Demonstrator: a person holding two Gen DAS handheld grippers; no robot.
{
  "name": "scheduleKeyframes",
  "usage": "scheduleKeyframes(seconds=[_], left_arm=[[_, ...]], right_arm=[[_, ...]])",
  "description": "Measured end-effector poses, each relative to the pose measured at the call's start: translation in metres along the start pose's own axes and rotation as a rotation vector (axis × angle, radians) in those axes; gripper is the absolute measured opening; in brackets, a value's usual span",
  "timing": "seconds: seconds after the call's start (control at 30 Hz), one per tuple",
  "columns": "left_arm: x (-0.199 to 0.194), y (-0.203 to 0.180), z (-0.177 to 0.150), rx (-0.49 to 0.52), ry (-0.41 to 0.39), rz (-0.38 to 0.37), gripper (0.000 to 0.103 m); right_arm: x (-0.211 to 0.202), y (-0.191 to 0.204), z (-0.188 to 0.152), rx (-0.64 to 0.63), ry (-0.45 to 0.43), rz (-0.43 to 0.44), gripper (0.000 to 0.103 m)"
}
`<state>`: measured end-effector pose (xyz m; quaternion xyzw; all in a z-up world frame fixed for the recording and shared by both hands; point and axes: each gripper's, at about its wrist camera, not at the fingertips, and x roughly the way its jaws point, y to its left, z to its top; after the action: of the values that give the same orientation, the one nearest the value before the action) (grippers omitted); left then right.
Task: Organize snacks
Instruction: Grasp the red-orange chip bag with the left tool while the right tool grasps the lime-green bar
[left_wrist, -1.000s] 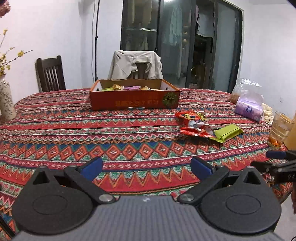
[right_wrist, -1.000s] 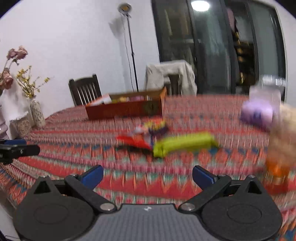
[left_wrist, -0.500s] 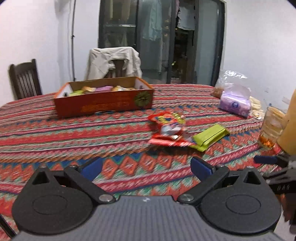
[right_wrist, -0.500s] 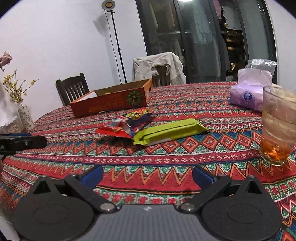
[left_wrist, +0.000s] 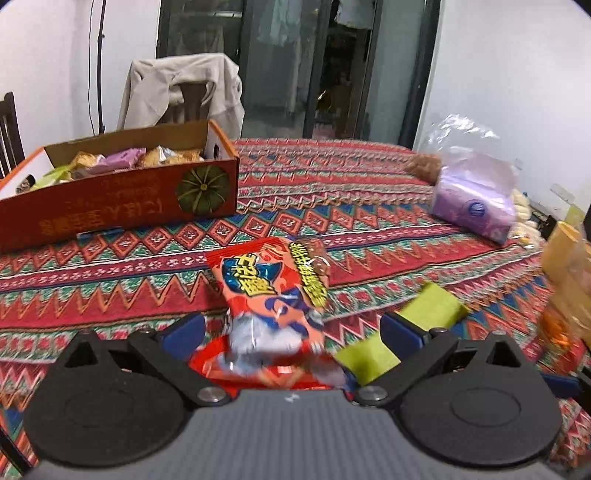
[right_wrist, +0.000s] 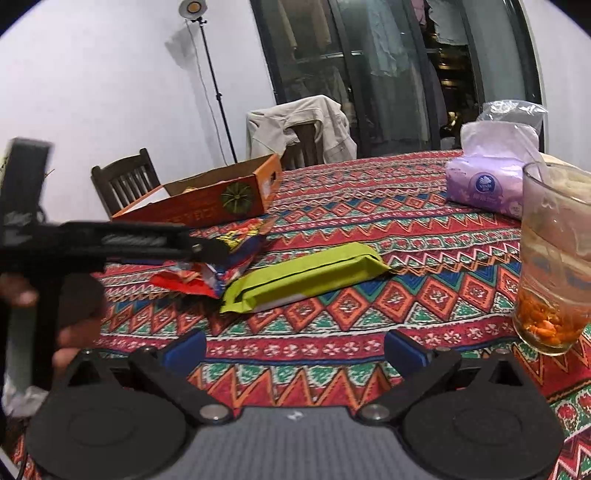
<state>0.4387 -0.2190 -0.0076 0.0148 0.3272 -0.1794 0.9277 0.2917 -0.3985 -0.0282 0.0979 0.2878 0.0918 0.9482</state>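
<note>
An orange cardboard box (left_wrist: 122, 210) holding several snacks stands on the patterned tablecloth; it also shows in the right wrist view (right_wrist: 207, 201). A red snack packet (left_wrist: 273, 291) lies between the fingers of my open left gripper (left_wrist: 291, 332), with another red wrapper under it. A lime-green packet (left_wrist: 402, 332) lies just right of it, seen too in the right wrist view (right_wrist: 303, 275). My right gripper (right_wrist: 295, 347) is open and empty, short of the green packet. The left gripper (right_wrist: 207, 249) reaches over the red packets (right_wrist: 207, 273) there.
A glass (right_wrist: 554, 258) with orange bits at the bottom stands close on the right. A purple tissue pack (left_wrist: 472, 206) and a plastic bag lie at the back right. Chairs stand behind the table, one draped with a jacket (left_wrist: 184, 88).
My left gripper has moved forward and right until the red packets sit between its open fingers. The right gripper has come slightly closer to the green packet.
</note>
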Motion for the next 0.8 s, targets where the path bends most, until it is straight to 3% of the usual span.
scheduleKeyframes(seconds=[0.03,0.07,0.1,0.13,0.2,0.3,0.47,0.53,0.67,0.8], left_arm=[[0.005,0.001,0.001,0.000,0.008,0.003,0.100],[0.009,0.002,0.002,-0.004,0.013,0.002,0.091],[0.012,0.004,0.002,-0.006,0.021,0.001,0.071],[0.015,0.005,0.002,-0.007,0.037,0.002,0.059],[0.010,0.012,0.001,0.000,0.048,-0.001,0.052],[-0.021,0.028,-0.007,0.001,0.022,0.014,0.051],[-0.075,0.062,-0.035,-0.010,-0.005,0.082,0.052],[-0.092,0.078,-0.044,-0.033,-0.004,0.124,0.052],[-0.109,0.101,-0.060,-0.033,-0.019,0.199,0.058],[-0.108,0.119,-0.069,-0.053,-0.004,0.227,0.066]], right_arm=[[0.001,-0.001,0.000,0.003,0.002,-0.002,0.103],[0.002,-0.002,0.001,0.006,0.002,-0.004,0.103],[0.003,-0.003,0.002,0.008,0.002,-0.006,0.103],[0.004,-0.004,0.002,0.012,0.002,-0.007,0.103],[0.007,-0.005,0.005,0.018,0.005,-0.007,0.103],[0.014,-0.005,0.011,0.026,0.011,0.010,0.103],[0.040,-0.001,0.031,0.035,0.064,0.115,0.103],[0.057,0.002,0.041,0.023,0.099,0.093,0.103],[0.098,0.002,0.065,0.069,0.115,0.096,0.103],[0.132,0.036,0.078,-0.048,0.121,0.099,0.101]])
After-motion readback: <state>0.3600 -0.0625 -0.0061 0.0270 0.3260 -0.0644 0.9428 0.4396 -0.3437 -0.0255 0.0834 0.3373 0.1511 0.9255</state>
